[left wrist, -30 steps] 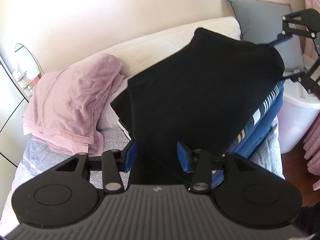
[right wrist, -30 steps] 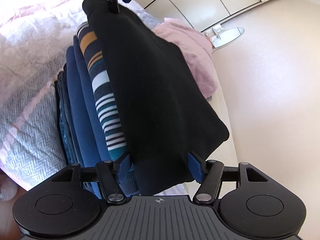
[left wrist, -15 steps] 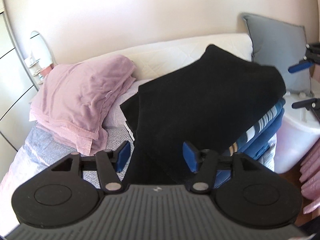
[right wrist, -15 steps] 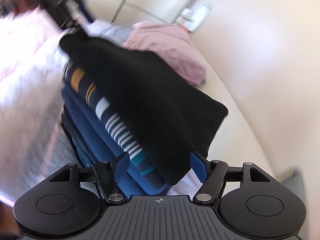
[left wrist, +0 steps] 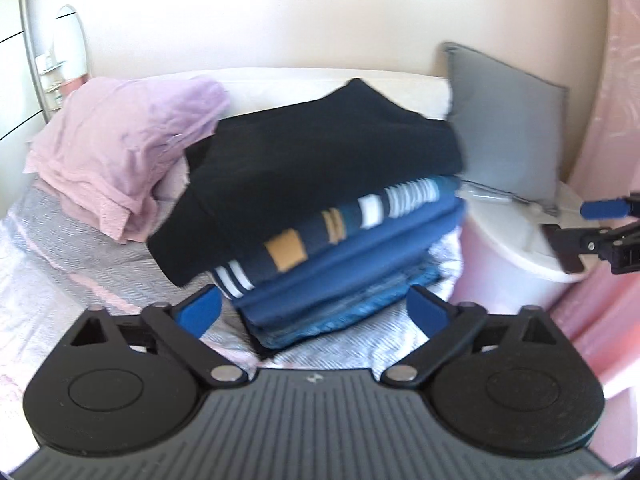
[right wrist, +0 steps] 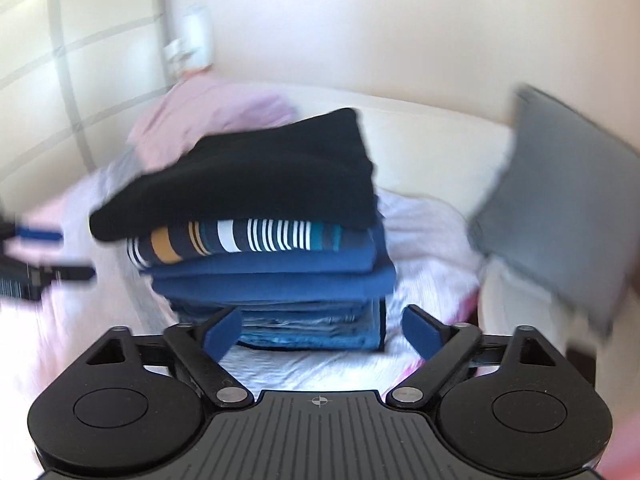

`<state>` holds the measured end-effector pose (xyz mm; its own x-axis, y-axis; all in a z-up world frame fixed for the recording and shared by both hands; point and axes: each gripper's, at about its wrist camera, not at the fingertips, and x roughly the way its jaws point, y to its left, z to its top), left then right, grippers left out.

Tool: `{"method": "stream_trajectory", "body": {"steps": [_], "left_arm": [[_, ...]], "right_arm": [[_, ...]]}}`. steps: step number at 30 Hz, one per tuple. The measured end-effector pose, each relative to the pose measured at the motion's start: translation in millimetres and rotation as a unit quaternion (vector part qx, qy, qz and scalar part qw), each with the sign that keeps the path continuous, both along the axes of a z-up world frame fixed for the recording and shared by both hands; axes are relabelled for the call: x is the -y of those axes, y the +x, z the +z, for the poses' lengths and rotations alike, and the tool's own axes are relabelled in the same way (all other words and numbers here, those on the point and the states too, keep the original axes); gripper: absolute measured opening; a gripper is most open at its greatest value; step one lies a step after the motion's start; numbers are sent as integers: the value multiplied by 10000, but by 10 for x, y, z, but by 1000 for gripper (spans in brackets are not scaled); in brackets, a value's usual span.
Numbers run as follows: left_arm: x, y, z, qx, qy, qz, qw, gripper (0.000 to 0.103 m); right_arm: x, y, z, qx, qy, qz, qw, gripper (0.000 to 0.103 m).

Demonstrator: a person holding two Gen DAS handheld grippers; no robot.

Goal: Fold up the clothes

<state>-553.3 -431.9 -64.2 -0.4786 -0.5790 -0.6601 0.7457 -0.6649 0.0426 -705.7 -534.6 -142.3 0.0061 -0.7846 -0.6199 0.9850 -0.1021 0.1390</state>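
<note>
**Two grippers spreading, nothing between their jaws**

Two blue-padded grippers face one stack of folded clothes (left wrist: 344, 240) on a bed (left wrist: 80, 256). The left gripper (left wrist: 314, 310) has its jaws opening wide, and nothing lies between them; the stack sits just beyond the pads, apart from them. The right gripper (right wrist: 322, 328) is likewise opening, its jaws spread to either side of the stack's lower edge without touching it, so far as the blurred view allows.

A black garment (left wrist: 320, 168) lies folded on top of the stack, its near corner overhanging at about 8 o'clock in the left wrist view. Under it is a striped garment (left wrist: 340, 224) in navy, white, teal and mustard, then plain blue pieces (right wrist: 276, 276), then what looks like denim (right wrist: 308, 328) at the bottom.

At 10 o'clock from the stack in the left wrist view, a heap of pink fabric (left wrist: 124, 152) rests on the bed, touching or nearly touching the black garment's far edge. At 2 o'clock a grey cushion (left wrist: 508, 128) leans against the wall, above a white container (left wrist: 516, 236). In that same view the right gripper (left wrist: 600, 224) shows at 3 o'clock, over the container's rim. In the right wrist view the left gripper (right wrist: 36, 252) appears blurred at 9 o'clock.
</note>
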Motion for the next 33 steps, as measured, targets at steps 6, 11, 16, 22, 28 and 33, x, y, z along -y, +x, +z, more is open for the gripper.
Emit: {"method": "stream_trajectory", "body": {"steps": [6,11,16,22,28,33], "left_arm": [[-493,178,145,-1,49,-76,10000,101],[-747,329,228,11,93,135,9999,101],[-856,362,256,-29,173,454,9988,101],[-944,214,292,-101,253,792,9965,101],[-1109,24,270,-369,424,936,9940,101],[-1250,-45,266,-248,267,1054,9938,101]], "right_arm": [[-593,222,122,360,99,-482,9981,97],[-878,350,221,763,229,-598,9950,98],[-928,378,320,818,293,-454,9952,98],[-849,260,375,802,353,-103,9961,98],[-812,131,390,684,528,85,9962,98],[-815,97,361,666,675,202,9953,98]]}}
